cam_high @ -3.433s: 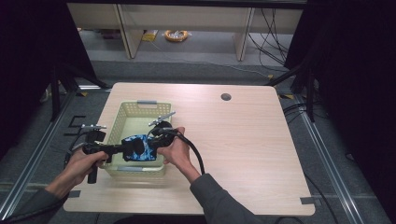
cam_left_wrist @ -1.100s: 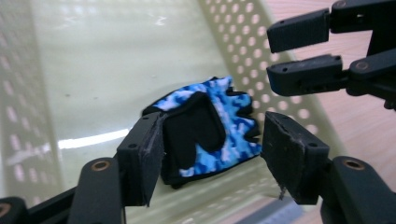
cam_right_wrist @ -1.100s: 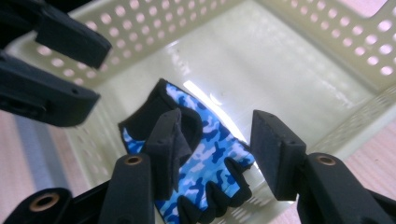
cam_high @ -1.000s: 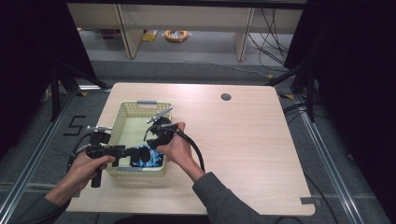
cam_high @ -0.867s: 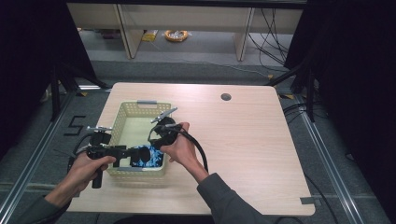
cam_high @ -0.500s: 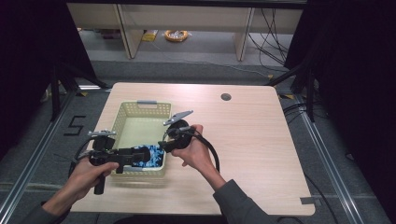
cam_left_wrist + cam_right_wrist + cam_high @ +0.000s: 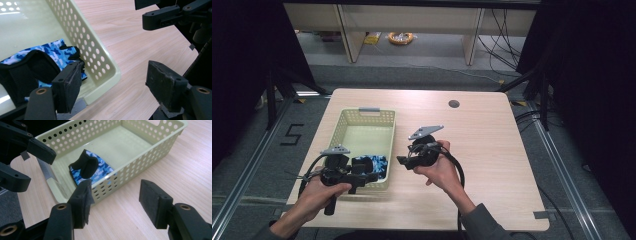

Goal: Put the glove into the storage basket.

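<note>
- Near the front edge of the surface [image 7: 492, 150], a pale yellow-green perforated basket [image 7: 343, 131] sits left of centre, long side running away from the person.
- Glove [image 7: 371, 164]: blue camouflage print with black trim, lying on the basket floor in the near right corner, against the perforated right wall. Nothing grips it.
- Left tongs [image 7: 373, 176]: held in the left hand [image 7: 314, 195] at the basket's near end, pointing to the right across the near rim. In the left gripper view the jaws stand wide apart with nothing between the pads; they have just been opening. One jaw sits over the basket corner just beside the glove [image 7: 37, 67], the other over bare wood outside the wall.
- Right tongs [image 7: 402, 160]: held in the right hand [image 7: 438, 170] over bare surface just right of the basket, pointing left toward it. Jaws parted and empty; they too have just been opening. In the right gripper view the glove [image 7: 91, 168] lies ahead of the jaws, beyond the basket's side wall [image 7: 140, 165], apart from both pads.
- Glove is between the two tongs, nearer the left pair; neither pair touches it.
- Round dark grommet [image 7: 454, 104] in the far part of the surface, well apart from the work.
</note>
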Demonstrator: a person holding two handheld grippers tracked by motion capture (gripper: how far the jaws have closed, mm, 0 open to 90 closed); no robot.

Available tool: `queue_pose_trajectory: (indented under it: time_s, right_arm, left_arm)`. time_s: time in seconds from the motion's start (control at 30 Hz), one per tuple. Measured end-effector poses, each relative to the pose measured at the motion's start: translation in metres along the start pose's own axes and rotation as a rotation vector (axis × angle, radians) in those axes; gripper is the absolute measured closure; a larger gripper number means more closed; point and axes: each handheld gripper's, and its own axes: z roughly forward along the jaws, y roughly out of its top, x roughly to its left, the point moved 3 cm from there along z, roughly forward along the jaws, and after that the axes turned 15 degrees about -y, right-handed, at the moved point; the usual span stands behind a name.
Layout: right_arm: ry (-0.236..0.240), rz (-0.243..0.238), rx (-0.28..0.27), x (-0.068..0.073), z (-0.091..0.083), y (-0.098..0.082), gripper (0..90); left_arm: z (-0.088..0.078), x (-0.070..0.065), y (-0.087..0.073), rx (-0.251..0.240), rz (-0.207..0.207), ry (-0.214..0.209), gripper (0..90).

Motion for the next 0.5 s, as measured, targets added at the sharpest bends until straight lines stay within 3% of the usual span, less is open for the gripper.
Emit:
queue_pose_trajectory:
  time_s: [0.2,0.37,0.43,0.5]
  right_arm:
    - [0.024,0.022,-0.021,-0.003,-0.011,-0.01,42.0]
    - [0.019,0.029,-0.032,-0.007,-0.016,-0.018,40.7]
    - [0.045,0.069,-0.033,-0.006,-0.019,-0.02,40.6]
    - [0.037,0.053,-0.047,-0.009,-0.02,-0.022,40.5]
  left_arm:
    - [0.004,-0.008,-0.001,0.004,0.028,-0.03,22.2]
    - [0.005,-0.013,-0.003,0.011,0.059,-0.018,21.7]
    - [0.005,-0.015,-0.003,0.003,0.058,-0.025,21.7]
    - [0.005,-0.018,-0.003,-0.002,0.063,-0.035,21.8]
